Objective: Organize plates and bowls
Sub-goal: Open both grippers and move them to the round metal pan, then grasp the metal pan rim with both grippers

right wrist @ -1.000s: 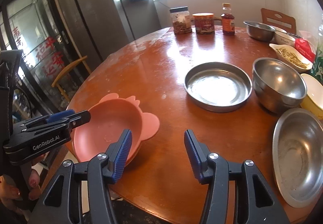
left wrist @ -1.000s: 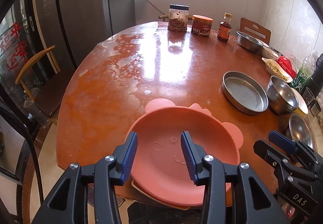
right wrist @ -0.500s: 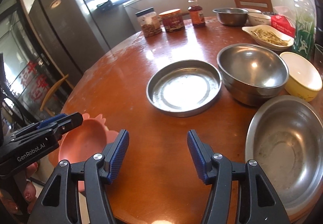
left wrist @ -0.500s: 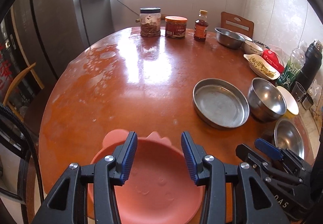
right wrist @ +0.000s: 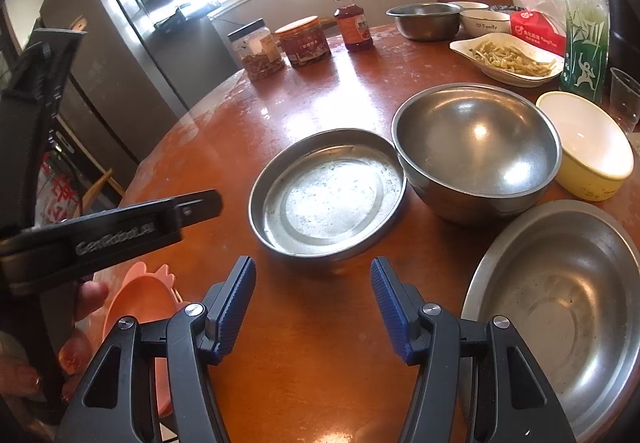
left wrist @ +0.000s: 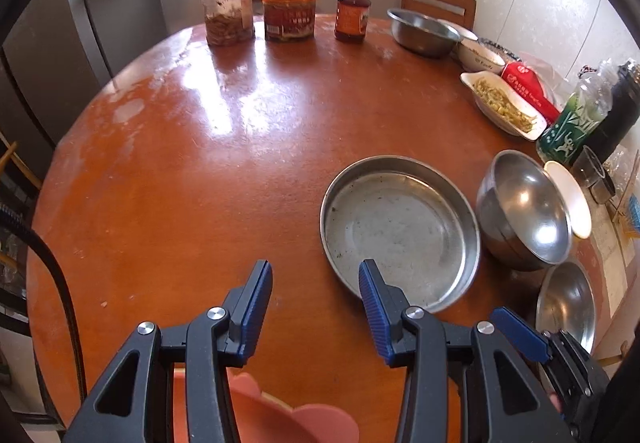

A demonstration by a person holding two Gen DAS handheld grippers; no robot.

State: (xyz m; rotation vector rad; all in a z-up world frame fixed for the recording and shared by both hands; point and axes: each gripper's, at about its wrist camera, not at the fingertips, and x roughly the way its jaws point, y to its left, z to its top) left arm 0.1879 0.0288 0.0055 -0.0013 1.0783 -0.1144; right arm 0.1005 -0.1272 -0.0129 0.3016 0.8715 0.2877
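Both the left gripper (left wrist: 316, 307) and the right gripper (right wrist: 313, 303) are wide open and empty, aimed at the steel pan (right wrist: 328, 193) mid-table, probably to grasp it.

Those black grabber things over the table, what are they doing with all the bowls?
A person is tidying plates and bowls with two grabbers. Right now both are open and empty. The left gripper and the right gripper hover over the table, pointing toward the flat metal pan. The deep metal bowl sits beside it. The pink plate lies at the table's near edge.
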